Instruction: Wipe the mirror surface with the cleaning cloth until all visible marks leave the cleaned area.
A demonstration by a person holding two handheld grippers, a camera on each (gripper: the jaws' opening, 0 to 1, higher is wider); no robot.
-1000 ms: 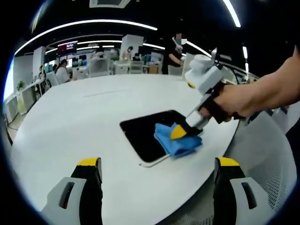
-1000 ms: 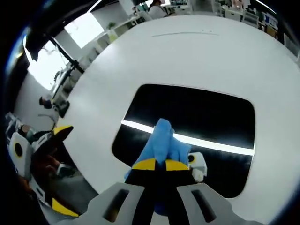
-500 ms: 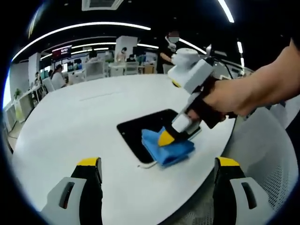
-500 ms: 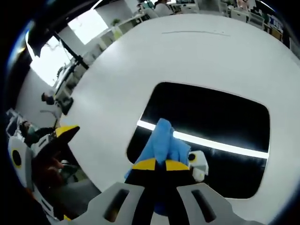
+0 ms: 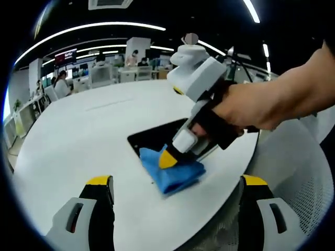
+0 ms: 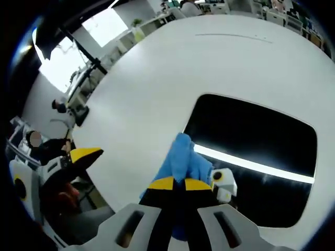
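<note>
A dark rectangular mirror (image 5: 157, 137) lies flat on a round white table (image 5: 73, 141). In the left gripper view, a hand holds my right gripper (image 5: 168, 160) tipped down, shut on a blue cloth (image 5: 172, 175). The cloth covers the mirror's near corner and spills onto the table. My left gripper (image 5: 176, 183) stands open and wide, low at the table's near edge, holding nothing. In the right gripper view, my right gripper (image 6: 175, 184) pinches the cloth (image 6: 184, 157) at the left edge of the mirror (image 6: 256, 141), which reflects a bright light strip. One yellow fingertip (image 6: 85, 155) of my left gripper shows at the left.
The table's rim (image 5: 230, 178) runs close below the cloth, with a white mesh chair (image 5: 301, 178) beyond it on the right. Office desks and seated people (image 5: 65, 78) fill the far background. Bright windows (image 6: 104, 29) lie beyond the table.
My right gripper has dragged the cloth across the mirror toward its near-left corner, so the cloth now overhangs onto the table. My left gripper stays open.
</note>
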